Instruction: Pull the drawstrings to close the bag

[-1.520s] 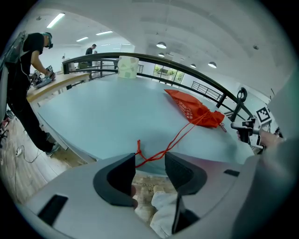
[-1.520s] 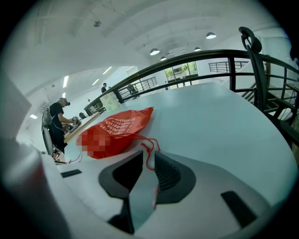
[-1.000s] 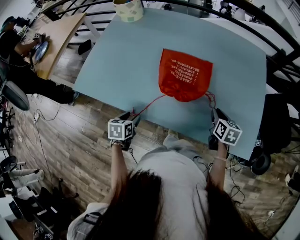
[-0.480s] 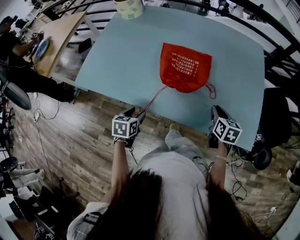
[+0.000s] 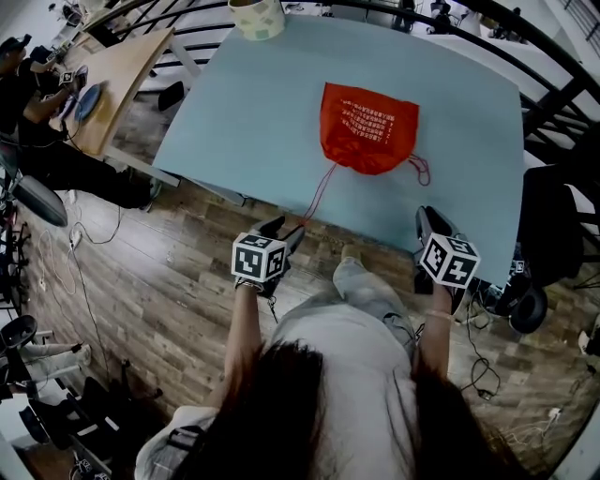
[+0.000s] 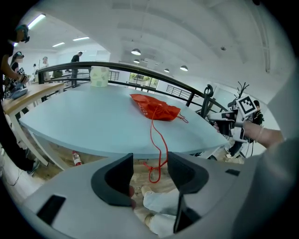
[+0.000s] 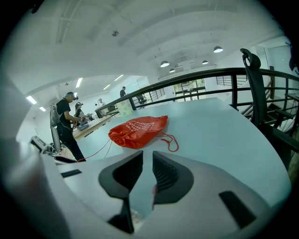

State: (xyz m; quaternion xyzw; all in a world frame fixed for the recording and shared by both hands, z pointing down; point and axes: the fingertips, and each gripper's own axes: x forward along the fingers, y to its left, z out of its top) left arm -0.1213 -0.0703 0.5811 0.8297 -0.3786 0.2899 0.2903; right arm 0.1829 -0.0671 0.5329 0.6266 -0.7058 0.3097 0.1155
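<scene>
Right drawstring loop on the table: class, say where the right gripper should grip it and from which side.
Probably the loop's near end, lying flat and clear of the bag; bring the right gripper in from the table's near edge, jaws straddling it.

The bag [image 5: 368, 127] lies on the table [image 5: 253, 112], right of centre in the head view's upper half. A cup [image 5: 257, 17] stands at the table's far edge, at the top of the frame, left of the bag. One drawstring [image 5: 319, 192] runs from the bag down-left over the near edge, its end hanging between the jaws of the left gripper [image 5: 281, 228]. The other drawstring [image 5: 419, 169] lies looped on the table just right of the bag, apart from the right gripper [image 5: 427, 217] below it. A desk [image 5: 122, 66] stands at upper left, and a railing [image 7: 196, 74] curves behind the table.
</scene>
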